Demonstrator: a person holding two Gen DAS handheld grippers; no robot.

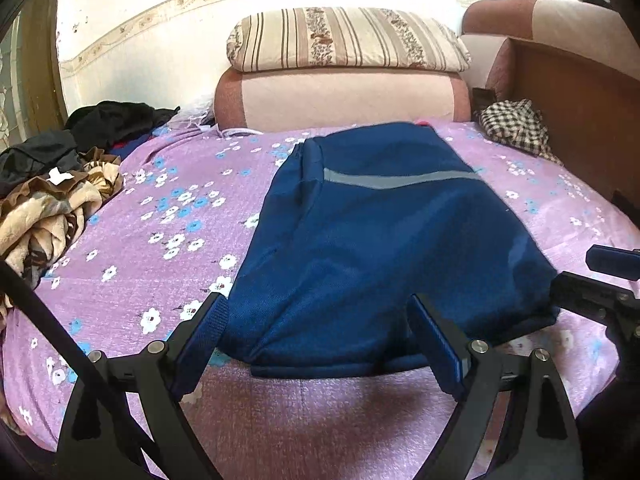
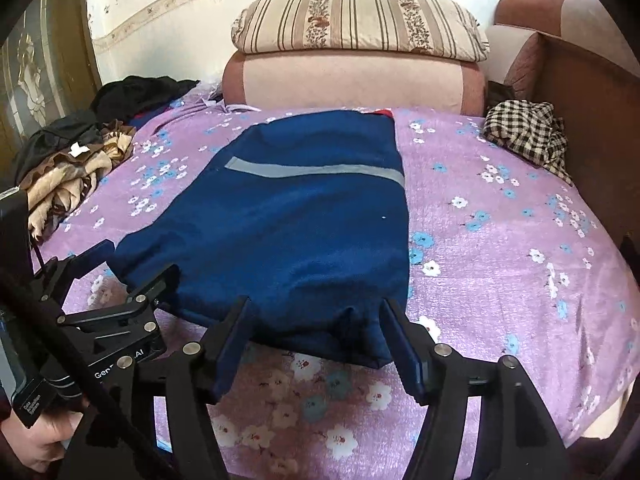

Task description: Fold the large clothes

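Note:
A dark blue garment (image 1: 384,240) with a grey stripe lies folded flat on the purple flowered bedsheet (image 1: 160,240). My left gripper (image 1: 320,316) is open and hovers over the garment's near left corner, with fabric under the gap and no pad pressing on it. The right wrist view shows the same garment (image 2: 288,232). There my right gripper (image 2: 316,314) is open above the near right edge, its fingers standing either side of a fold without touching it. The left gripper (image 2: 132,268) appears there at the left, and the right gripper's fingertips (image 1: 612,264) show at the left wrist view's right edge.
A heap of brown, beige and black clothes (image 1: 52,184) lies at the bed's left side. A black-and-white checked cloth (image 2: 528,136) sits at the far right by a wooden board (image 2: 600,128). A striped pillow (image 2: 360,24) rests on a pink cushion (image 2: 352,80) at the back.

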